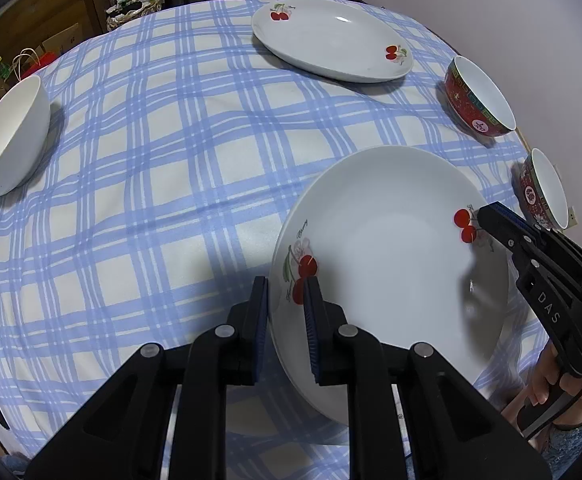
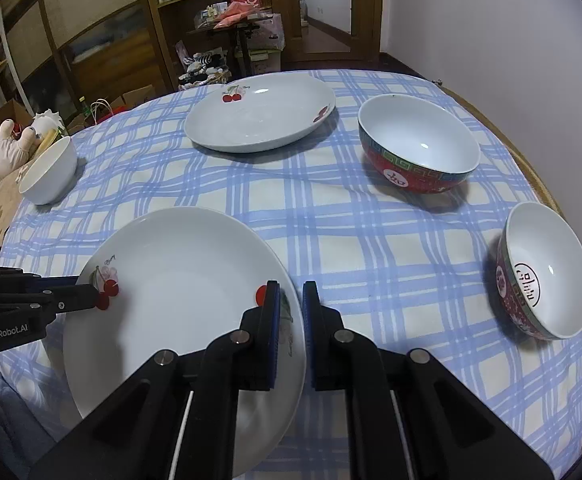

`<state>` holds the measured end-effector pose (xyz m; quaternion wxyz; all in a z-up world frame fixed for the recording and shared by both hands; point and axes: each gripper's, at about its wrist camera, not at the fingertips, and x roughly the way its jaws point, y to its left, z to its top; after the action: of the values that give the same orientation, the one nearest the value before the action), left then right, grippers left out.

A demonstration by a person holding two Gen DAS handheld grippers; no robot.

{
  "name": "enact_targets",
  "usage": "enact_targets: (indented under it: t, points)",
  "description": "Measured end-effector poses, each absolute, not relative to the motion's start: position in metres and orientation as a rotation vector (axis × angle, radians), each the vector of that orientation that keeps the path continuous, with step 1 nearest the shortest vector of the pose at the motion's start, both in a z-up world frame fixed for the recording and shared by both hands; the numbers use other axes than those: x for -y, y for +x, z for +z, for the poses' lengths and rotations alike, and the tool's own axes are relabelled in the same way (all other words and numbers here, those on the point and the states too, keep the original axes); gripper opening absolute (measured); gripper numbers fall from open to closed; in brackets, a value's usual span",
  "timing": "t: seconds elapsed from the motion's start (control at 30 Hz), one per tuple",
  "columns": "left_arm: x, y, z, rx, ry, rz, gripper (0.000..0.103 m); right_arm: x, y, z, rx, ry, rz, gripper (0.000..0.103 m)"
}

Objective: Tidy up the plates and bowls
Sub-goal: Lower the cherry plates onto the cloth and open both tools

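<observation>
Both grippers clamp opposite rims of the near cherry plate (image 2: 179,304), sharing its weight: left gripper (image 1: 287,312) and right gripper (image 2: 291,312), jaws pinched shut on the rim; a second cherry plate (image 2: 259,116) waits across the checked tablecloth (image 2: 331,232), likely its stacking partner.

Left gripper (image 1: 287,304) fingers (image 1: 259,308) clamping near cherry plate (image 1: 391,264) rim, right gripper (image 1: 491,216) opposite

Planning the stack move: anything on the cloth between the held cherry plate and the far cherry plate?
Nothing visible. Both tongs, left and right, clamp the near plate at opposite rims. Bare checked cloth runs to the far plate. The white bowl sits left of that line, the two red bowls right.
</observation>
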<state>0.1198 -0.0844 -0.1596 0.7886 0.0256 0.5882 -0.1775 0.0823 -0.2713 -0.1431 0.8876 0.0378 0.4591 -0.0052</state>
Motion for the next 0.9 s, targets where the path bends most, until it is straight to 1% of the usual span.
enact_targets:
  t: [0.57,0.63,0.67,0.77,0.83,0.9]
  points:
    - [0.074,0.119,-0.149,-1.258,0.063,-0.35,0.021,0.273,0.081,-0.14,-0.943,0.091,-0.008,0.013]
    - [0.073,0.118,-0.147,-1.254,0.076,-0.339,0.026,0.272,0.079,-0.137,-0.934,0.092,-0.01,0.013]
    - [0.071,0.118,-0.147,-1.255,0.086,-0.333,0.031,0.272,0.079,-0.136,-0.931,0.093,-0.014,0.013]
    - [0.068,0.117,-0.149,-1.267,0.084,-0.322,0.032,0.274,0.077,-0.135,-0.929,0.106,-0.036,0.013]
    - [0.067,0.118,-0.146,-1.26,0.086,-0.312,0.036,0.279,0.076,-0.133,-0.932,0.126,-0.039,0.014]
    - [0.066,0.117,-0.141,-1.238,0.093,-0.299,0.049,0.283,0.073,-0.131,-0.925,0.147,-0.053,0.015]
